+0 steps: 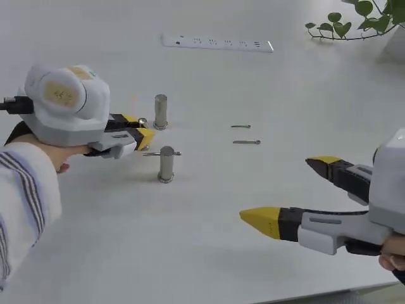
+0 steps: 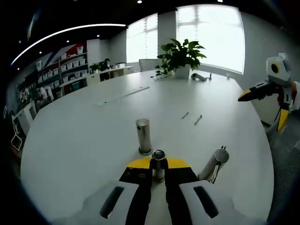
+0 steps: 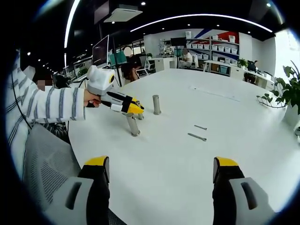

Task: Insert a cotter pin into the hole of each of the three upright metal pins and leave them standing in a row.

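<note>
Closest to the person is the right gripper (image 1: 276,189), low at the right side, with its two yellow-tipped jaws spread wide and nothing between them. I think it is kept open because its next work is to pick up a loose cotter pin. Two of them lie on the white table (image 1: 209,253) ahead of it, the farther cotter pin (image 1: 240,126) and the nearer cotter pin (image 1: 247,142), close together and parallel.

On the other side, the left gripper (image 2: 158,165) has its jaws pressed together on the held pin (image 2: 158,156), a short metal cylinder that stands upright on the table. The grip seems meant to steady it so that the hole does not turn away while a cotter pin is pushed in.

Just beside it stands the front pin (image 1: 166,166), free, with the inserted cotter pin (image 1: 161,153) crossing its head, so this one looks finished. The back pin (image 1: 161,112) also stands free, and I see nothing through it. By my judgement, one of three is done.
</note>
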`<state>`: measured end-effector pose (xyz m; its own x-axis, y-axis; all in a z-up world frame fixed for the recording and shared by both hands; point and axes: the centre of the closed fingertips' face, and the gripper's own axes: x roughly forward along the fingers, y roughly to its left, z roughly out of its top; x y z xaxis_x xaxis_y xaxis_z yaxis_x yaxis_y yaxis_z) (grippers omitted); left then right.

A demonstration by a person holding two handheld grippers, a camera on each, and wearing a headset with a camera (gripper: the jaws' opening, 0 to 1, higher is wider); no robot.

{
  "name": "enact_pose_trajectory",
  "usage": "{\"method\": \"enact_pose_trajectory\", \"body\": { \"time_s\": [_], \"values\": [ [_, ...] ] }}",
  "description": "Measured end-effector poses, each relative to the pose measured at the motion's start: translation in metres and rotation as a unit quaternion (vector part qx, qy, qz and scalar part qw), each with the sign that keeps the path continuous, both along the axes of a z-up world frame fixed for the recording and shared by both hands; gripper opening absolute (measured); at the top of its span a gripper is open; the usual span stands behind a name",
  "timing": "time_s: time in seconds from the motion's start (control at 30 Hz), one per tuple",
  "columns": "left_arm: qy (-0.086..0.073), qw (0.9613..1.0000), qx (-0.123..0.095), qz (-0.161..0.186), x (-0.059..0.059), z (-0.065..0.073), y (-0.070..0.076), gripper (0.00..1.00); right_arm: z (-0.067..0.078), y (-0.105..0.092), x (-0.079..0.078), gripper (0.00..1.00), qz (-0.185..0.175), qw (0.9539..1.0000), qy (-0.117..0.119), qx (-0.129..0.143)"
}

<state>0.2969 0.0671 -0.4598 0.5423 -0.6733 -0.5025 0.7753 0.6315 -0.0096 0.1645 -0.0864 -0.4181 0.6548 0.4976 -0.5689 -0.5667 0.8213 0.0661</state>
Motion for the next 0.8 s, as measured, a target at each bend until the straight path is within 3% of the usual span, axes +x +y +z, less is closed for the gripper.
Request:
{"method": "enact_pose_trajectory", "body": {
  "time_s": [0.07, 0.2, 0.33, 0.57, 0.8],
  "values": [
    [-0.010, 0.9999, 0.008, 0.002, 0.000, 0.001, 0.002, 0.05, 0.001, 0.002, 0.000, 0.90, 0.002, 1.0000, -0.001, 0.001],
    [-0.014, 0.9997, 0.020, 0.005, 0.000, 0.001, 0.006, 0.05, 0.000, 0.004, 0.000, 0.90, 0.004, 1.0000, -0.001, -0.001],
    [-0.005, 0.9998, 0.018, 0.013, -0.002, 0.005, 0.011, 0.05, 0.002, 0.006, -0.001, 0.90, 0.006, 1.0000, -0.004, -0.001],
    [-0.010, 0.9996, 0.001, 0.027, -0.008, 0.029, 0.021, 0.05, 0.004, 0.008, -0.003, 0.89, 0.009, 0.9999, -0.009, -0.003],
    [-0.028, 0.9989, -0.013, 0.035, -0.024, 0.056, 0.025, 0.05, 0.009, 0.008, -0.004, 0.89, 0.009, 0.9998, -0.017, -0.004]
  ]
}}
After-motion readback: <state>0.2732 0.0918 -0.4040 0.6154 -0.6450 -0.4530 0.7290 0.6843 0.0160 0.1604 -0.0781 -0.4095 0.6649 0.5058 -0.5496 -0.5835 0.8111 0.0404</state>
